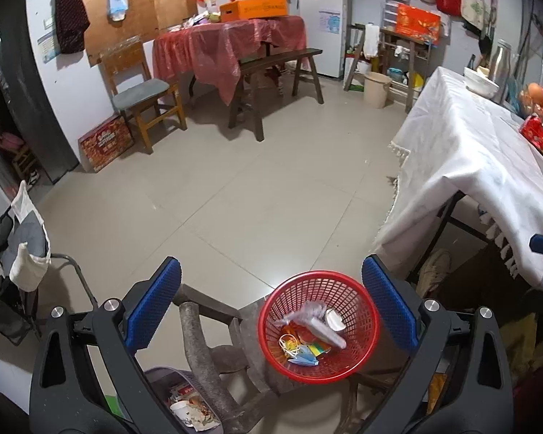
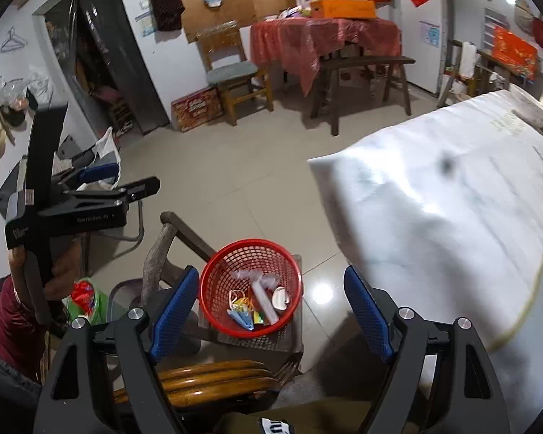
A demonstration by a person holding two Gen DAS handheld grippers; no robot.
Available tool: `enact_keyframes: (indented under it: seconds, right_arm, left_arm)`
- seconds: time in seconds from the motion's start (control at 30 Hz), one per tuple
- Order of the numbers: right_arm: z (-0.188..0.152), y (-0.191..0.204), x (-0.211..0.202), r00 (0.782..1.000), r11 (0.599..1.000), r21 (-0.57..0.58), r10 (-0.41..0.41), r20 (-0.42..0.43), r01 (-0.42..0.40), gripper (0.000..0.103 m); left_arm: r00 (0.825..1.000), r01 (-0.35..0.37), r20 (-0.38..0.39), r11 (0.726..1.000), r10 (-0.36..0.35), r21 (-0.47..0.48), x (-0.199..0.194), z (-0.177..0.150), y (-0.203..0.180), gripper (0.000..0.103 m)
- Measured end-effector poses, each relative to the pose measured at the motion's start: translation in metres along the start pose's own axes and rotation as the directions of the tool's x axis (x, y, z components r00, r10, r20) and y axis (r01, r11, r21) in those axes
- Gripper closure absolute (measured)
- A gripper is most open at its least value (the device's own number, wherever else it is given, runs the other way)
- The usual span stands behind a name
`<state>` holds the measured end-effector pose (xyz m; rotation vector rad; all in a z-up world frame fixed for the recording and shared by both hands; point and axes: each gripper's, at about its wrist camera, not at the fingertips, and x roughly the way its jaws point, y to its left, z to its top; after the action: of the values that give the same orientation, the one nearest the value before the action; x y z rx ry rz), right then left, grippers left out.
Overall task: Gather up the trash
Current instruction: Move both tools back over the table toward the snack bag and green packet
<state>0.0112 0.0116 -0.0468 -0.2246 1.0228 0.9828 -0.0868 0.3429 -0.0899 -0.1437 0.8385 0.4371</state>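
Trash (image 1: 309, 340): crumpled clear plastic, a white lid, coloured wrappers and a blue mask, heaped in red mesh basket (image 1: 271, 320) on a worn wooden stool (image 2: 289, 340). Left to right in left wrist view: grey bin (image 1: 184, 379) with a paper cup (image 1: 181, 409) low down, left tool (image 1: 271, 307) with blue pads spread wide and empty above the basket, white-clothed bench (image 1: 463, 166) beyond. Right tool (image 2: 273, 305) likewise gaping, nothing between its pads, basket just below.
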Motion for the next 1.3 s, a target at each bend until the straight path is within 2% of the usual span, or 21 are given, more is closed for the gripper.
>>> enact_keyframes:
  seconds: [0.1,0.3,0.57,0.8,0.97,1.2,1.3]
  right_arm:
    - [-0.002,-0.012,-0.013,1.000,1.000,0.022,-0.014,0.025,0.013,0.022]
    - [-0.013,-0.037,-0.040,0.995,0.996,0.074,-0.051,0.082,0.045,0.022]
    - [-0.037,-0.069,-0.083,0.975,0.981,0.140,-0.158,0.156,0.136,0.019]
    - [-0.061,-0.107,-0.116,0.953,0.956,0.241,-0.218,0.208,0.166,0.018]
    - [-0.078,-0.133,-0.137,0.930,0.929,0.312,-0.279,0.240,0.199,0.016]
    - [-0.107,-0.169,-0.167,0.893,0.889,0.390,-0.359,0.270,0.239,0.015]
    - [-0.116,-0.178,-0.173,0.885,0.870,0.430,-0.379,0.271,0.241,0.015]
  left_arm:
    - [1.000,-0.018,0.018,0.999,0.017,0.029,-0.004,0.002,-0.010,0.007]
    - [0.999,0.005,0.039,0.998,-0.008,0.063,-0.013,0.007,-0.025,0.007]
    - [0.997,0.024,0.072,0.991,-0.034,0.130,-0.025,0.014,-0.061,0.007]
    - [0.990,0.070,0.104,0.979,-0.092,0.191,-0.040,0.023,-0.104,0.007]
    - [0.984,0.118,0.106,0.965,-0.146,0.236,-0.046,0.027,-0.138,0.007]
    - [0.962,0.221,0.098,0.937,-0.255,0.269,-0.054,0.037,-0.194,0.007]
    - [0.951,0.262,0.088,0.924,-0.297,0.279,-0.057,0.041,-0.215,0.007]
